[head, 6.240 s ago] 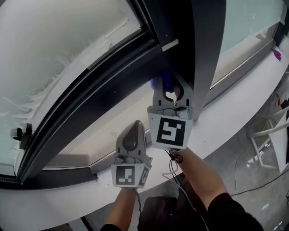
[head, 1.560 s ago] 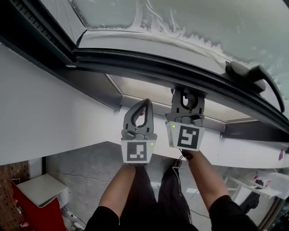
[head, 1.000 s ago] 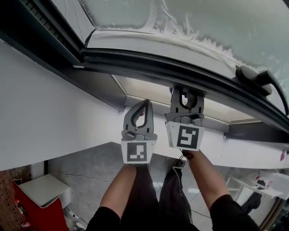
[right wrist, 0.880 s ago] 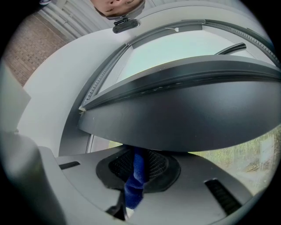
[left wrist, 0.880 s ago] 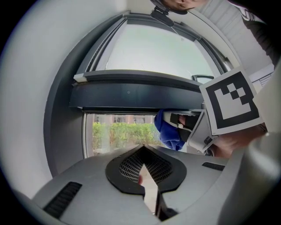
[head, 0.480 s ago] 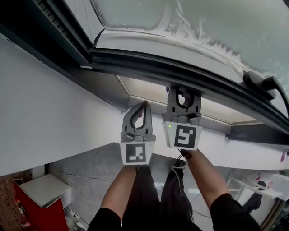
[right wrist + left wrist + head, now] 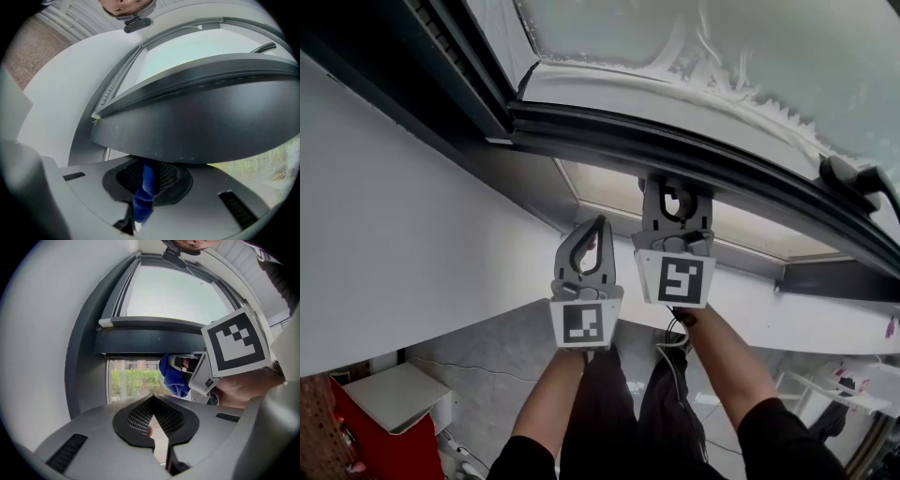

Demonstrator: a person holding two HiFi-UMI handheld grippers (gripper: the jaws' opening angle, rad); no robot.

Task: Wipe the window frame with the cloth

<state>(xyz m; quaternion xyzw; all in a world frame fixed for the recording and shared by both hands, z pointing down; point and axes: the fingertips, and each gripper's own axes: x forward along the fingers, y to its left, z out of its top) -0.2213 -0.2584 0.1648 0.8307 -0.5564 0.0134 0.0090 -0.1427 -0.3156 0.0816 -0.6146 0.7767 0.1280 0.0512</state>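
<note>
Wiping step, I judge: the right hand-held gripper (image 7: 147, 177), jaws clamped on the blue cloth (image 7: 143, 193), holds it at the dark window frame (image 7: 211, 126), seemingly touching. The left hand-held gripper (image 7: 152, 420), closed on nothing, hangs just left. Next comes a steady slide along the frame.

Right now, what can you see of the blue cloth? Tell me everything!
The cloth is bright blue and looks soft and fuzzy. It is bunched up, not spread flat. The right gripper pinches it between its shut jaws: a narrow blue strip runs down between the black pads, and from the left gripper view a rounded wad bulges out at the side. It sits right under the dark window frame and seems to press against its underside.
</note>
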